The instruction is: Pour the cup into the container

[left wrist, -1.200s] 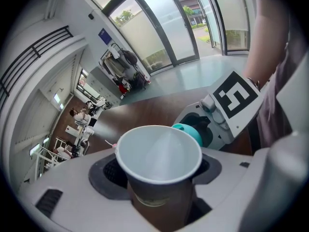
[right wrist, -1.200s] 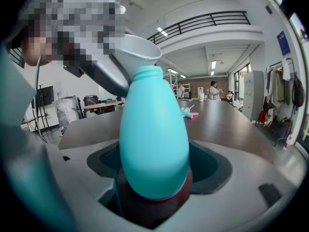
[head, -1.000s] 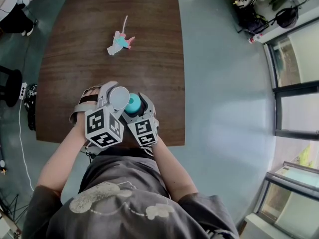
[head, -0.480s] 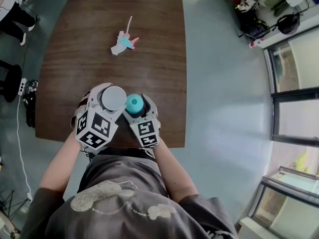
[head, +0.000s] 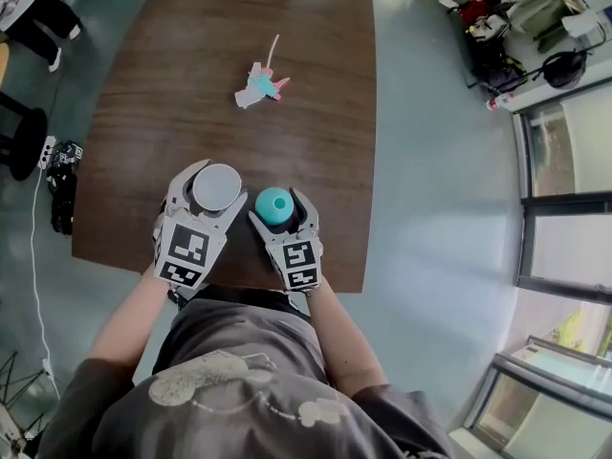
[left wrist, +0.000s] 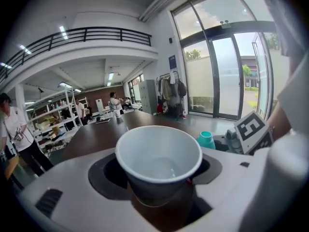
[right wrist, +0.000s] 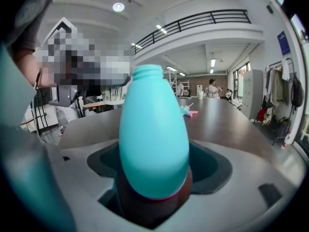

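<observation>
A white paper cup [head: 217,188] stands upright between the jaws of my left gripper [head: 214,197], near the front edge of the dark wooden table [head: 191,84]. In the left gripper view the cup [left wrist: 158,158] fills the jaw gap, its mouth facing up; I cannot tell whether there is liquid in it. Just to its right, my right gripper [head: 278,210] is shut on a teal bottle [head: 273,204], which also stands upright. In the right gripper view the bottle [right wrist: 153,129] sits between the pads with its open neck on top. Cup and bottle are apart.
A small pink, teal and white object [head: 260,85] lies farther back on the table. The table's front edge [head: 220,280] runs just behind the grippers, by the person's body. Grey floor lies to the right, a stool [head: 21,142] to the left, and bags [head: 488,36] at the top right.
A second ago the cup leaned over the bottle's mouth. It has since moved left and back upright, so the two now stand side by side. The bottle has hardly moved.
</observation>
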### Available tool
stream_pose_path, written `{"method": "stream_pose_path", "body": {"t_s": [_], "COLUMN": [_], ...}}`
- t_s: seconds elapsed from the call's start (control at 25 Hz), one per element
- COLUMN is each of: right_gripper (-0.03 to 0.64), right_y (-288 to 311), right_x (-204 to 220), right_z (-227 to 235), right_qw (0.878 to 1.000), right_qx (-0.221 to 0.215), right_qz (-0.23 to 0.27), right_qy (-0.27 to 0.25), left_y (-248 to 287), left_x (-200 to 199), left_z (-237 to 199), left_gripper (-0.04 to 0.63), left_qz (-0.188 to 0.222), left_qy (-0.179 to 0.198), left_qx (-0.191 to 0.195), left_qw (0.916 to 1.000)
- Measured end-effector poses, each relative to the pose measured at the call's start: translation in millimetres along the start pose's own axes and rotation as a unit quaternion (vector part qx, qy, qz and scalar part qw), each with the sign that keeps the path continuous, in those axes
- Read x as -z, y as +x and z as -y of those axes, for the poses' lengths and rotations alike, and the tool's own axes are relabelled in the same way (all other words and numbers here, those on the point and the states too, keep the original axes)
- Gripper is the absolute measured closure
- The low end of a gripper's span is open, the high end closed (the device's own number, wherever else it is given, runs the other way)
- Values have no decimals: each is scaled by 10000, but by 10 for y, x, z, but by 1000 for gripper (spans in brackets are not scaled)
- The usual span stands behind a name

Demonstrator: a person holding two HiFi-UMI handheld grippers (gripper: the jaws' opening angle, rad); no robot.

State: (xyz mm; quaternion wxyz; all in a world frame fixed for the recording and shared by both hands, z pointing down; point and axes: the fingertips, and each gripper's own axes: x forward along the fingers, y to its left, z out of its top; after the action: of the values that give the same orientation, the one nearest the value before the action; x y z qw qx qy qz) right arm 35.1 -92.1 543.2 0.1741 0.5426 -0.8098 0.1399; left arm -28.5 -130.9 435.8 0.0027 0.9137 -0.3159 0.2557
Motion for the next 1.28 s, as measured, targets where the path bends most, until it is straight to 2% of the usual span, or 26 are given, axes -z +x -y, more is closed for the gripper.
{"method": "stream_pose_path", "body": {"t_s": [0.2, 0.4, 0.64, 0.88, 1.08, 1.28], "right_gripper": [225, 225, 225, 225, 225, 225], "right_y": [-7, -4, -17, -22, -28, -48], "right_x": [26, 1, 0, -5, -6, -3], "right_z": [25, 15, 18, 17, 24, 5], "right_qw": [9999, 9998, 9995, 9994, 9991, 9991], "right_qx": [108, 192, 283, 305, 375, 361], "right_qz": [-57, -41, -25, -13, 42, 78], "right_qy": [18, 97, 140, 159, 180, 189], "left_y": [26, 110, 236, 311, 362, 359], "left_x": [119, 336, 648, 804, 933, 953], "left_z": [-124, -118, -86, -23, -25, -9], "left_gripper": [270, 270, 270, 270, 270, 270], "left_qz": [302, 407, 276, 278, 186, 310], "left_qy": [-331, -701, -1082, -938, -1032, -1057], "left_qx": [-303, -211, -154, -80, -95, -91], "left_qw": [9985, 9965, 9936, 9952, 9944, 9939]}}
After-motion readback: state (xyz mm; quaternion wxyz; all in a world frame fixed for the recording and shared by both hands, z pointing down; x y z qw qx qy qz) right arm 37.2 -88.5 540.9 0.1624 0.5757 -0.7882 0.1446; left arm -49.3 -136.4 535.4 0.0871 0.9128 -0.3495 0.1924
